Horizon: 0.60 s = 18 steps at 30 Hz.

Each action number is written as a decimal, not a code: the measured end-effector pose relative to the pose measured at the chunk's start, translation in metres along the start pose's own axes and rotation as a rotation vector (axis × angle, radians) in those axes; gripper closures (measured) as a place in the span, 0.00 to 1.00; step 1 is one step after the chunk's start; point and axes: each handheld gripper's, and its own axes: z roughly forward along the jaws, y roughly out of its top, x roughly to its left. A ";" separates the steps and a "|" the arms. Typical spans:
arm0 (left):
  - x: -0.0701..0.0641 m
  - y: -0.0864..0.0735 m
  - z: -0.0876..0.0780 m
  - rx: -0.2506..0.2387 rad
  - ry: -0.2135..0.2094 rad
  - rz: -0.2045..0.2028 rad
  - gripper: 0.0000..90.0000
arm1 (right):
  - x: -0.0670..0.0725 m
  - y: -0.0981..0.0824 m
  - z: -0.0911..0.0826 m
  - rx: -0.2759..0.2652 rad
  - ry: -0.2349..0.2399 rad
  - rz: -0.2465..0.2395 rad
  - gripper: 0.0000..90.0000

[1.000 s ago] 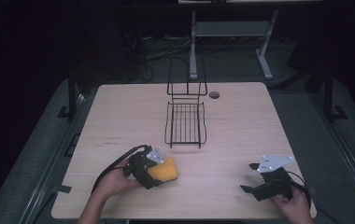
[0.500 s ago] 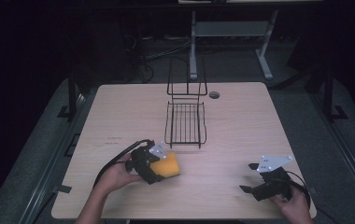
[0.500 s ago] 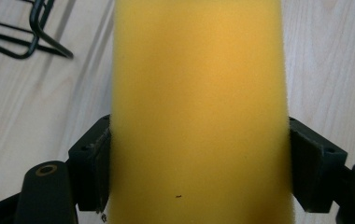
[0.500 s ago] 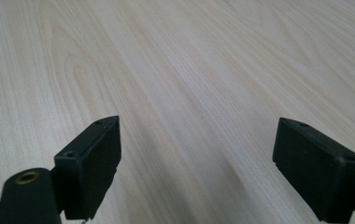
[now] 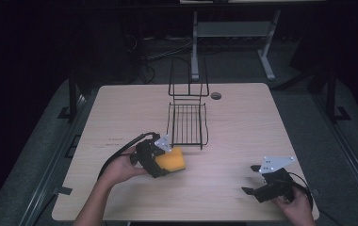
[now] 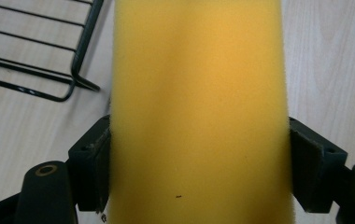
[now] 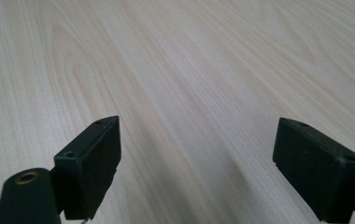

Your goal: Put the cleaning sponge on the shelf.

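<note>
A yellow sponge [image 5: 172,161] is held in my left gripper [image 5: 160,162], just in front of the black wire rack [image 5: 187,123]. In the left gripper view the sponge [image 6: 199,107] stands between both jaws, which press on its two sides, and a corner of the rack [image 6: 68,70] lies at the upper left. My right gripper [image 5: 251,180] rests low at the table's front right, open. In the right gripper view its jaws stand wide apart over bare wood, the gripper [image 7: 196,172] holding nothing.
The wire rack has an upright back frame [image 5: 188,79] rising behind its flat grid. A round cable hole [image 5: 216,95] sits near the table's far edge. A metal stand [image 5: 229,33] is on the floor beyond the light wooden table [image 5: 243,122].
My left gripper has carried the sponge a little forward and right, closer to the rack's front edge. The right gripper has stayed in place.
</note>
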 end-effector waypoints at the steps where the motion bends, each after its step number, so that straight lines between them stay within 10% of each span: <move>1: 0.003 0.003 -0.001 0.002 -0.004 0.006 0.24 | 0.000 0.000 0.000 0.001 0.000 0.001 0.17; 18: 0.013 0.019 -0.006 -0.013 -0.010 0.038 0.24 | 0.000 -0.001 0.001 0.004 -0.002 -0.003 0.17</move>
